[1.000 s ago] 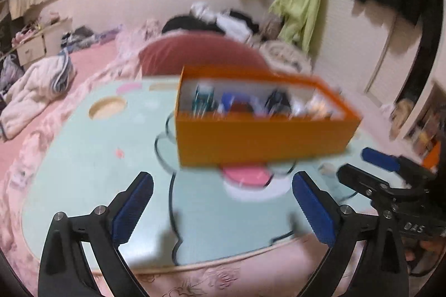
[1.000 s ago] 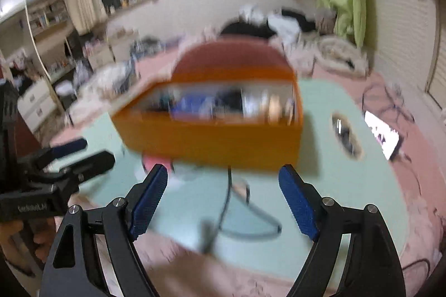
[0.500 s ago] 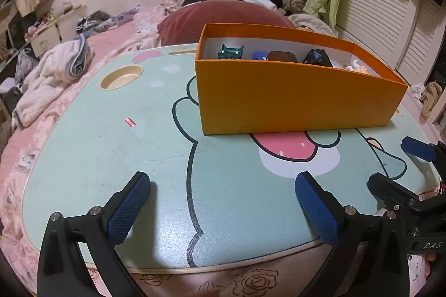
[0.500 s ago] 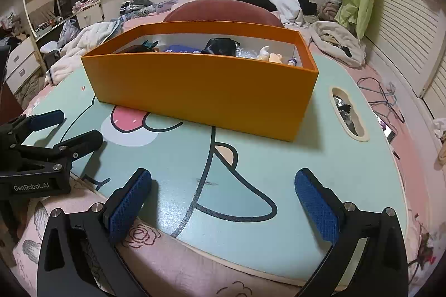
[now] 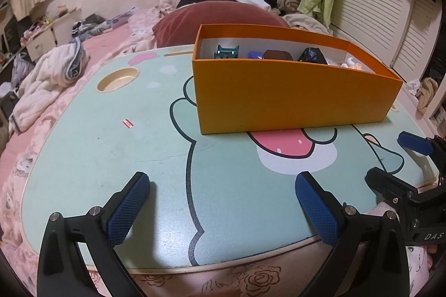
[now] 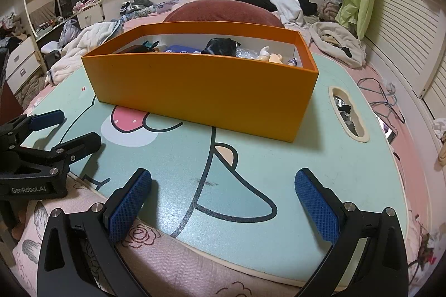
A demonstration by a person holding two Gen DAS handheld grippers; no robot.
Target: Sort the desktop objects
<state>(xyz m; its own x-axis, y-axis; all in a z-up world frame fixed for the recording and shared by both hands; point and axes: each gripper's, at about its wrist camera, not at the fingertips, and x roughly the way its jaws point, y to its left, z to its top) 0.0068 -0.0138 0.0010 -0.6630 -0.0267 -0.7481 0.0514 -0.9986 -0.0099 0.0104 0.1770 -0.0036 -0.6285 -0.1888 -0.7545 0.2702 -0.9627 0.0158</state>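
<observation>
box: one orange box (image 5: 292, 99) mid-desk (image 5: 111, 152), several small items inside, count unclear
your grippers: left gripper (image 5: 220, 202), right gripper (image 6: 223, 199) at near edge, jaws wide, empty
behind: red cushion (image 6: 223, 11)

Warm, fairly dim indoor light falls from above, giving both views a yellowish cast. Both are sharp, with no motion blur. Soft shadows lie on the tabletop (image 5: 83, 152) just beyond each set of fingers (image 6: 129, 203) and beside the orange box (image 6: 206, 90). The fisheye lens bends straight lines strongly toward the edges, and the corners fall off to black. There is no harsh glare; the tabletop shows only a faint sheen.
</observation>
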